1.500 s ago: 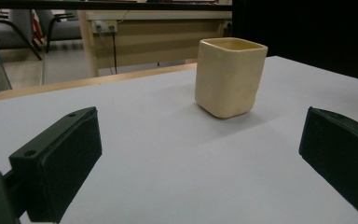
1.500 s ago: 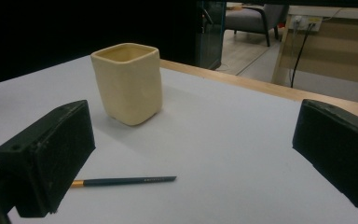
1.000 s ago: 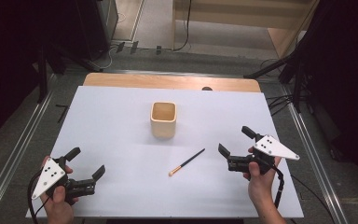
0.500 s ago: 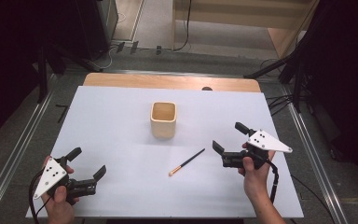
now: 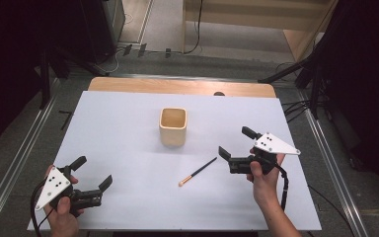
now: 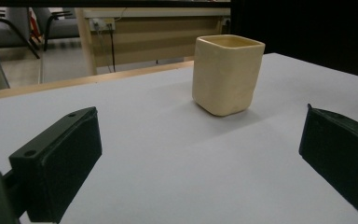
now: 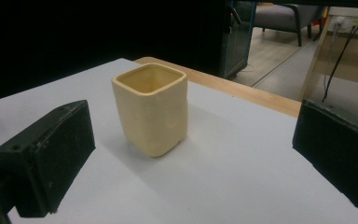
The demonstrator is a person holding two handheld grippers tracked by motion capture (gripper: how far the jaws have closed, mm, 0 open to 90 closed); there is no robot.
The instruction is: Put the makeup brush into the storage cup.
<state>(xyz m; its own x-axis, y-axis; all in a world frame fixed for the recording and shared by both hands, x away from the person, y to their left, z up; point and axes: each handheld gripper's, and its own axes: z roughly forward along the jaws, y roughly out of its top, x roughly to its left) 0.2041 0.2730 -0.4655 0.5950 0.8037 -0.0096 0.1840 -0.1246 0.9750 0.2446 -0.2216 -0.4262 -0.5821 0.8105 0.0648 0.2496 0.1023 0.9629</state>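
A cream square cup (image 5: 172, 126) stands upright and empty near the middle of the white table (image 5: 118, 128). In front of it, to the right, lies a thin black-handled brush (image 5: 197, 172) with a tan tip. My right gripper (image 5: 237, 142) hovers open just right of the brush's handle end, its jaws pointing left. At the near left corner, far from both objects, my left gripper (image 5: 93, 172) is held open. The cup (image 6: 227, 74) stands ahead between the open jaws in the left gripper view. It shows closer as the cup (image 7: 151, 109) in the right gripper view, left of centre.
A wooden strip (image 5: 177, 86) borders the table's far edge. Metal rails (image 5: 24, 153) run along both sides, and cables lie on the floor at the right (image 5: 296, 106). Bare white surface lies left of the cup.
My right gripper has moved left and a little farther from the person, ending close to the brush's handle. The left gripper, cup and brush have stayed put.
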